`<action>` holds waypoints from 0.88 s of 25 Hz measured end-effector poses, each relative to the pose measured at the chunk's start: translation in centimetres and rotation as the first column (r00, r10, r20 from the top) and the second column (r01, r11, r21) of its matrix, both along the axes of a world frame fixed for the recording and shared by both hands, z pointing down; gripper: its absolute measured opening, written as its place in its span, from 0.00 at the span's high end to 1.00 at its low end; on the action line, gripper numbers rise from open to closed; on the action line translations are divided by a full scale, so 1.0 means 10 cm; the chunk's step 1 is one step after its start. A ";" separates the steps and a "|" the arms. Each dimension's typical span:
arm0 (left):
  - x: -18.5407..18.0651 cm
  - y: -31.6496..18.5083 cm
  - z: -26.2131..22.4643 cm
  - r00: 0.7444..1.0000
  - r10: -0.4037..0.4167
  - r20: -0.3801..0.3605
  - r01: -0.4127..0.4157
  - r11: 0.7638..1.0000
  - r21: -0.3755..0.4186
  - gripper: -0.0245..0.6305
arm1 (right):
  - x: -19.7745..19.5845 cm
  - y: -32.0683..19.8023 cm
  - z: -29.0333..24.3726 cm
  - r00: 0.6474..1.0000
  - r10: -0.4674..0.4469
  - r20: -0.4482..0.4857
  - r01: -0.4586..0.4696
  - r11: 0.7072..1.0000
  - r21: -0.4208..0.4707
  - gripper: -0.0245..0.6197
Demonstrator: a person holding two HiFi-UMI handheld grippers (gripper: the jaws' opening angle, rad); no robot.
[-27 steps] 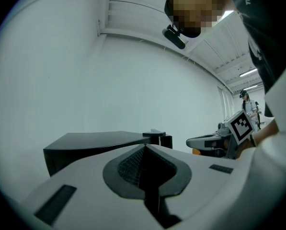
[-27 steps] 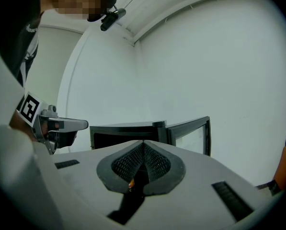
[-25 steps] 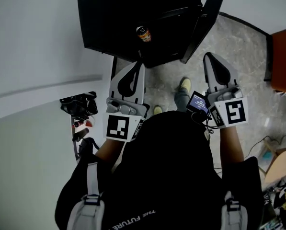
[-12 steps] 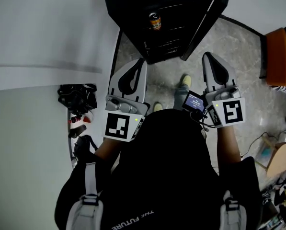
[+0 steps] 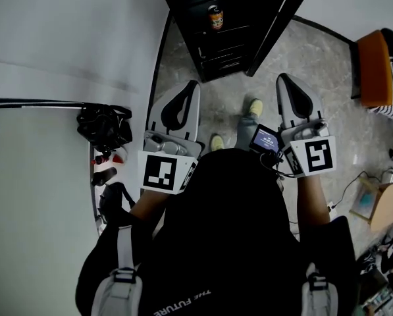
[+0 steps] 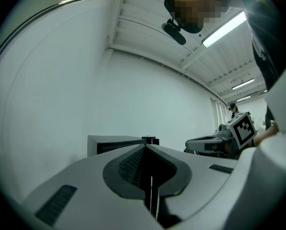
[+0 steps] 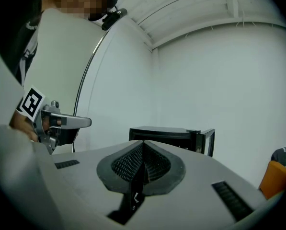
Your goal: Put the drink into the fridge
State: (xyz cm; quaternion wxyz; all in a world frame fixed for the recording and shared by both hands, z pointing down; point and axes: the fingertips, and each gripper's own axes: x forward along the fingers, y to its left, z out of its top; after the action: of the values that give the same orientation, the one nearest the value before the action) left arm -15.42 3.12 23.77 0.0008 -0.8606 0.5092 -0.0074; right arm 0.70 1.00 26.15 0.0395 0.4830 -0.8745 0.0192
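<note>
The drink, a small can with an orange label, stands on a shelf inside the black fridge, whose door hangs open to the right. Both grippers are held level above the floor, well short of the fridge. My left gripper is shut and holds nothing; in the left gripper view its pads meet, with the fridge beyond them. My right gripper is likewise shut and empty, its tips pointing at the fridge and its open door.
A white table with a black bundle and small items lies to the left. An orange seat stands at the right, a cardboard box and cables lower right. The person's shoes are on the stone floor.
The fridge and the can have slid toward the top of the head view and look smaller. Both grippers have drawn back from the fridge together, jaws staying shut.
</note>
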 end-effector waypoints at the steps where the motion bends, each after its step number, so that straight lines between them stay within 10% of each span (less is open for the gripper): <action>1: -0.01 0.06 0.00 1.000 0.006 -0.006 -0.006 1.000 0.002 0.94 | -0.01 0.07 -0.01 1.000 0.006 -0.004 -0.006 1.000 -0.001 0.94; 22: 0.35 0.38 -0.07 0.994 0.101 -0.030 -0.101 0.995 0.001 0.94 | 0.25 0.50 0.00 0.997 0.078 -0.022 -0.078 0.997 0.023 0.94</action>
State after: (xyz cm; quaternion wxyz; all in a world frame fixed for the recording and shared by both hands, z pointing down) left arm -11.92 6.92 23.03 -0.0067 -0.8853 0.4649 0.0053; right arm 3.16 5.95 26.14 0.0432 0.5174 -0.8546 0.0057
